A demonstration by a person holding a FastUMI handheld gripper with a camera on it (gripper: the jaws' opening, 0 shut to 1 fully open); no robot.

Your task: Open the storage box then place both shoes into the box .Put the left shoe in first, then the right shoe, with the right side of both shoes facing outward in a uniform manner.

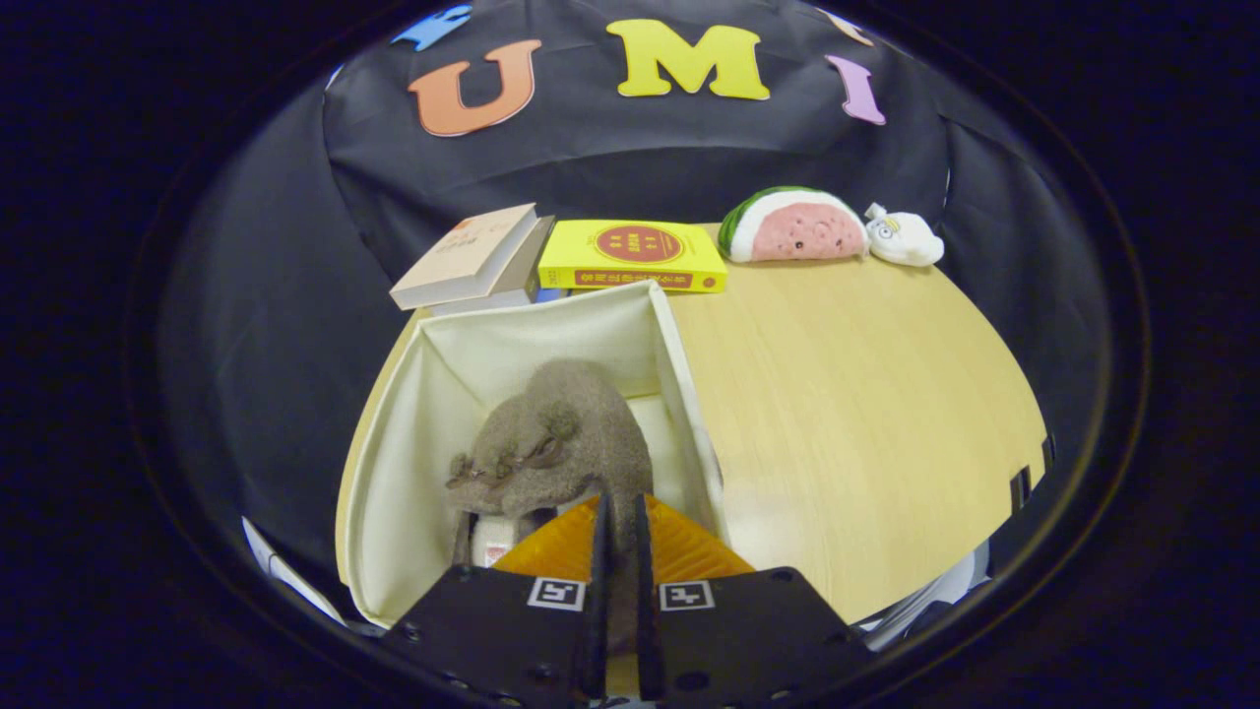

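Gripper (618, 522) fingers stand nearly closed, pinching the rear of a grey shoe (566, 443) inside the open storage box (394, 473). Whether one or two shoes lie there is unclear; release remains. Wooden table (856, 414) extends toward 2 o'clock; books (630, 256) at 12 o'clock.

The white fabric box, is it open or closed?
Open. The white fabric storage box shows its bare inner walls, and a grey-brown fuzzy shoe sits inside. The gripper fingers pinch the shoe's back edge.
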